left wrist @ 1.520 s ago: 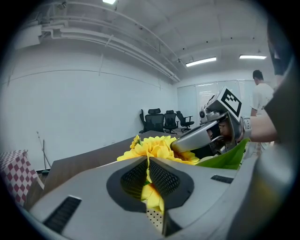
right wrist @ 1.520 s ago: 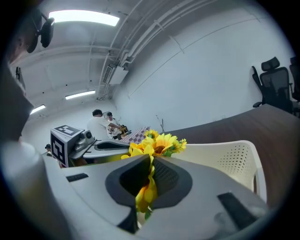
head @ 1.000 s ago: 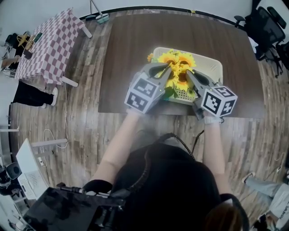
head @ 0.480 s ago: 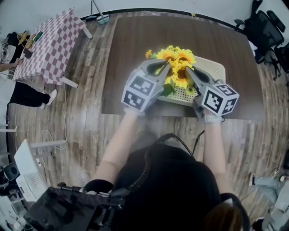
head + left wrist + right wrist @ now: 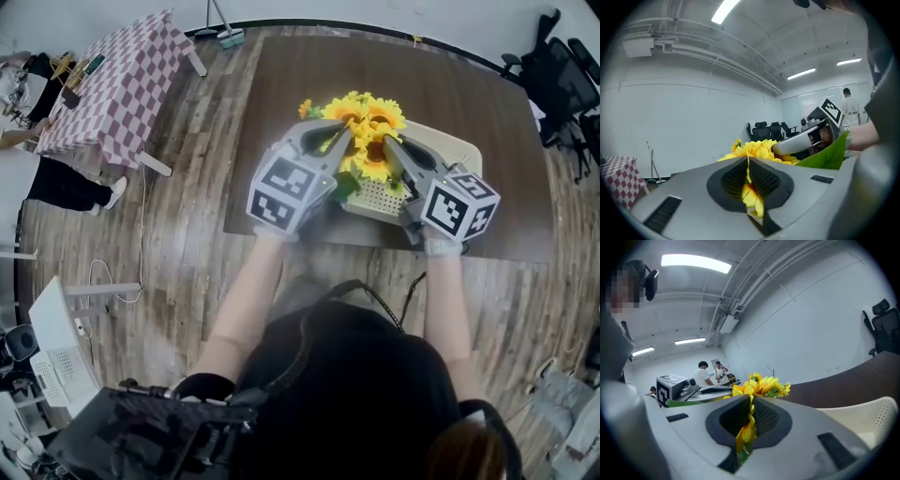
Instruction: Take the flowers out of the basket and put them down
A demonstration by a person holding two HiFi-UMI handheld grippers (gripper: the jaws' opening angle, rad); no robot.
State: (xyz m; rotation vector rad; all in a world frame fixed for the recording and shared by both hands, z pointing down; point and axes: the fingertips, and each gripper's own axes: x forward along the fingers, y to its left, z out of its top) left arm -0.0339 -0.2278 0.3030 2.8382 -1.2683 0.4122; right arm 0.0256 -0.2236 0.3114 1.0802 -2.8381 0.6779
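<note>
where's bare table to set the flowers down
The table is bare along its far side beyond the basket, and left of the flowers toward its left edge. The near edge is crowded by basket, left tool and right tool.

checkered table (image 5: 112, 89) far left | office chairs (image 5: 565, 82) right | mop (image 5: 231, 37) beyond
</note>
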